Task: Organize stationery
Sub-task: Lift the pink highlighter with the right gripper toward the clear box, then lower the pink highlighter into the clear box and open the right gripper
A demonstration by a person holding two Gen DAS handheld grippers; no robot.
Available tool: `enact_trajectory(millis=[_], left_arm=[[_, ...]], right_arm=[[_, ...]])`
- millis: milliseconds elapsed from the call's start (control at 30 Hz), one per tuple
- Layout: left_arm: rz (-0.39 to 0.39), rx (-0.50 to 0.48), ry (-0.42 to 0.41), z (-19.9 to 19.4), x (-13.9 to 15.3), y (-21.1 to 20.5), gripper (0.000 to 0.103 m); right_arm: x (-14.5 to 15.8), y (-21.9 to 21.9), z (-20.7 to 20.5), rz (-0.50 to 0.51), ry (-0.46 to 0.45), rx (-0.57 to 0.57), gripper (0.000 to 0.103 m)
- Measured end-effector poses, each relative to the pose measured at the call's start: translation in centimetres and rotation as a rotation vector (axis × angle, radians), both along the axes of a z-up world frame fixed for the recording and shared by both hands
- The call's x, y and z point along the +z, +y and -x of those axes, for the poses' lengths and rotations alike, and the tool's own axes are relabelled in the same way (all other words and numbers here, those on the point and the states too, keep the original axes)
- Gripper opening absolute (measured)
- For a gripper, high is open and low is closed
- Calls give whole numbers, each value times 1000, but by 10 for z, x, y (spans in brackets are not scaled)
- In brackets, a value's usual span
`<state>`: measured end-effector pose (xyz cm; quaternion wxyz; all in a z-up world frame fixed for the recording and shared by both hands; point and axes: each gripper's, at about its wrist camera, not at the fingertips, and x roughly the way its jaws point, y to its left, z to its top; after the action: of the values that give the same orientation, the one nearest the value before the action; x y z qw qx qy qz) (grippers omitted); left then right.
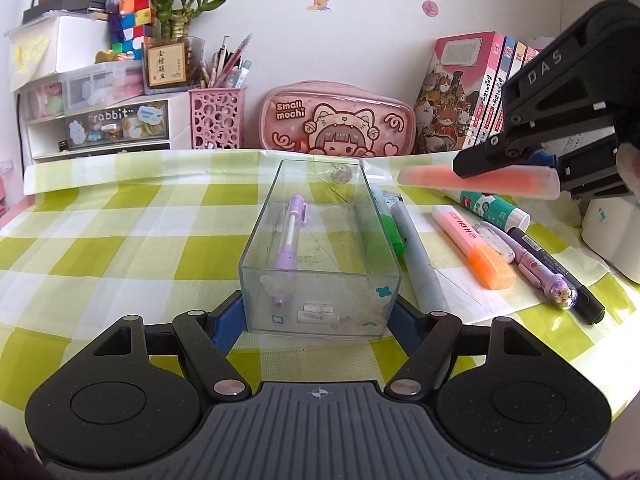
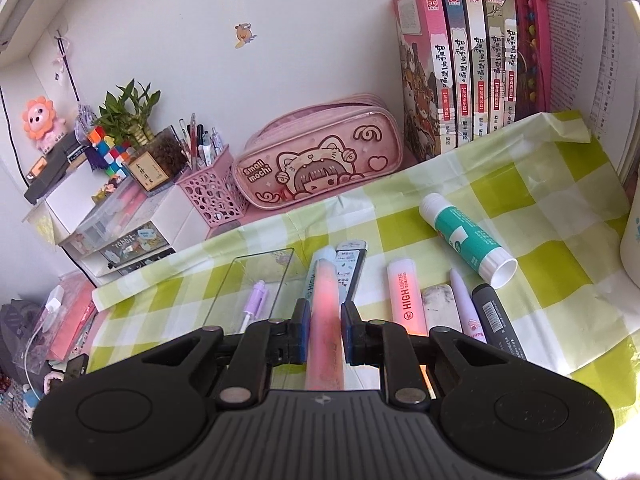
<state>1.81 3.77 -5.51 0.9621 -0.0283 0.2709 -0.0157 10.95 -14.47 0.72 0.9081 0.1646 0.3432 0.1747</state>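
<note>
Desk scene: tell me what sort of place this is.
Most likely a study desk in a home bedroom. A row of books stands against the wall, a pink pencil case and pen holder sit behind a checked cloth, and stickers dot the wall.

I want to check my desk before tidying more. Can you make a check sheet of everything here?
Surface: green-checked cloth.
Job's things: clear box holds a purple pen; orange highlighter, glue stick, black marker lie on the cloth.
Clutter: pencil case, pen cup, books, drawers.
Claws: left claw shut on the clear box; right claw shut on a peach pen, above the cloth.
Cables: white cable.
Surroundings: wall stickers, plant.
</note>
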Motion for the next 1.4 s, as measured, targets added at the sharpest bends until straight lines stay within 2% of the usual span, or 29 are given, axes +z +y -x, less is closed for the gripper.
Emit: enact_trajectory(millis=[233, 533, 833, 1400], left_arm=[[-7, -1, -4, 0, -1, 0, 73], [-7, -1, -4, 0, -1, 0, 73], [-7, -1, -4, 0, -1, 0, 73], [-9, -2, -4, 0, -1, -1, 73]], right_arm=[[16, 17, -6, -37, -11, 43, 20], [4, 57, -32, 81, 67, 41, 20], [0, 73, -43, 113, 116, 33, 20], [-5, 84, -47, 110, 164, 57, 21]])
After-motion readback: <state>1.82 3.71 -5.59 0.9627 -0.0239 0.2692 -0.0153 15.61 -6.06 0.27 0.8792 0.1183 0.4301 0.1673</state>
